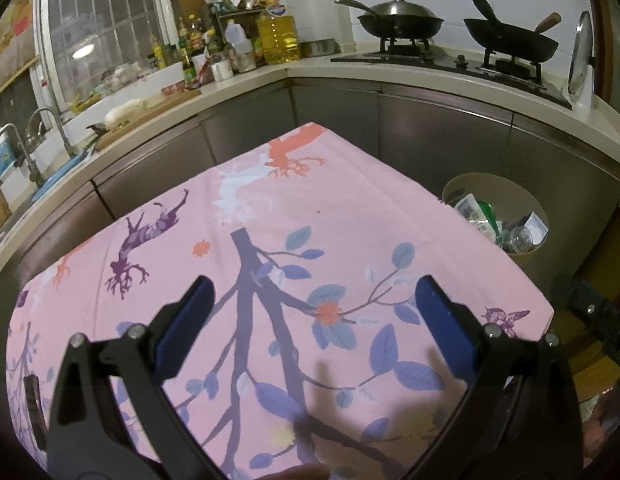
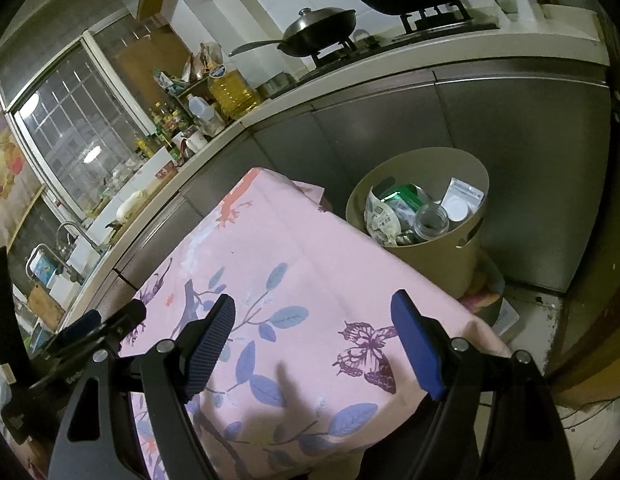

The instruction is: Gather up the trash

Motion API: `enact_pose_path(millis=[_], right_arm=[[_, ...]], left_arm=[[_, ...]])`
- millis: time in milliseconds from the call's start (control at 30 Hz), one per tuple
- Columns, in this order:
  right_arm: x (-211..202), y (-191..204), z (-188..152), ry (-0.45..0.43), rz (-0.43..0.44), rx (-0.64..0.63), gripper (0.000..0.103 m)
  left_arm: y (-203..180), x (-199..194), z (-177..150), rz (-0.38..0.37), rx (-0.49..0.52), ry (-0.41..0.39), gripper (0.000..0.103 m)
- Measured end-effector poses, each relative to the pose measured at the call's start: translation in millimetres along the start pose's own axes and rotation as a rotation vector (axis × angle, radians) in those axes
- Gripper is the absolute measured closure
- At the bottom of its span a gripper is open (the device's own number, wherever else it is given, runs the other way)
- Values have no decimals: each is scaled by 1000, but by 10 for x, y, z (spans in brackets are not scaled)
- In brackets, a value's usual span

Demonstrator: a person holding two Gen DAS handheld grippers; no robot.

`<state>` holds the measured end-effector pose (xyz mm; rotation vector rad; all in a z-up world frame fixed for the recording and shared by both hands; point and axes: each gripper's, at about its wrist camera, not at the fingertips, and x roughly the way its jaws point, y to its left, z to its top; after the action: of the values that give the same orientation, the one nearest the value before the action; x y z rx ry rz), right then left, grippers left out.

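Observation:
A beige round trash bin stands on the floor to the right of the table; it also shows in the left wrist view. It holds a clear jar, a green packet, a printed wrapper and a white box. The table carries a pink floral cloth, with no loose trash on it in view. My left gripper is open and empty above the cloth. My right gripper is open and empty above the cloth's right part. The left gripper shows at the left edge of the right wrist view.
A kitchen counter wraps around behind the table, with cabinet fronts below. On it are a lidded wok and a black pan on the stove, an oil bottle, several condiment bottles and a sink tap.

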<state>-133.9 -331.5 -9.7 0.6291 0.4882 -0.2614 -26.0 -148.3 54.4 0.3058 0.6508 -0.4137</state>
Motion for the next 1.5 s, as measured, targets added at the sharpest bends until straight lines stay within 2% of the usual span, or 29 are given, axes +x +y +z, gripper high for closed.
enact_pose_path(millis=[600,1500], right_arm=[[-4,21,20,0,9,7,26],[13,69,11,3,11,8,26]], left_arm=[[-9,58,-135,30,6,34,6],[-33,61,-134,28,10,33,6]])
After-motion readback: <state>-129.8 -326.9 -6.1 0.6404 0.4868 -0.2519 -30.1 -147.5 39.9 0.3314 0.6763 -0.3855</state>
